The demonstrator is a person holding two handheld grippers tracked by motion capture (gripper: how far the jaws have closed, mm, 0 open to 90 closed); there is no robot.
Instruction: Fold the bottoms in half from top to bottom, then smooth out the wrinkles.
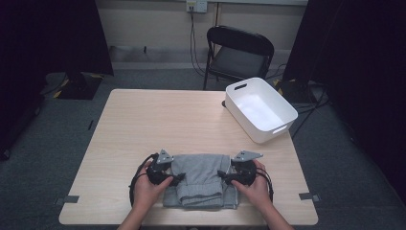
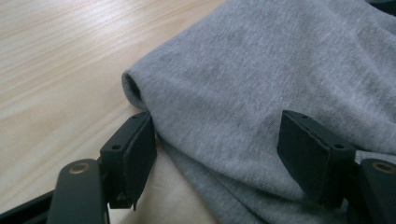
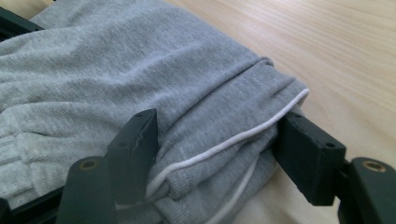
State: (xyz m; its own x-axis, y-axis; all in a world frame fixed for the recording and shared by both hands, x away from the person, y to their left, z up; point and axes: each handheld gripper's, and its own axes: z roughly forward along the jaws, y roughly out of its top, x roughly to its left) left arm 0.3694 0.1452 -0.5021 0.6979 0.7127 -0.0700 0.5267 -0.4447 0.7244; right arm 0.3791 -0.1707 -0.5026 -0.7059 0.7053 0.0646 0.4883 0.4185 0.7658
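A folded grey garment [image 1: 201,179] is lying on the tabletop [image 1: 158,120], near the front edge, between the two hands; it looks like soft sweat cloth w/ a thin white trim [image 3: 233,142] at one end.

The left claw [image 1: 178,179] is set at the left side of the bundle; in the left gripper view its jaws are seen wide apart, one jaw at the folded edge by the bare wood, the other resting on top of the cloth; nothing is pinched yet. The right claw [image 1: 223,175] is set at the right side; in the right gripper view a thick roll of cloth is seen between its wide jaws; the far jaw is touching the trimmed end, but the cloth is not seen squeezed, so it is not held yet.

The step in hand is judged to be a grip on both sides, prob. to lift or fold again. To do it well: all layers should be caught, not just the top one; both claws should be shut at about the same time; the bundle should be kept level so it is not pulled open. A white bin [image 1: 261,109] is seen at the far right corner, well apart.
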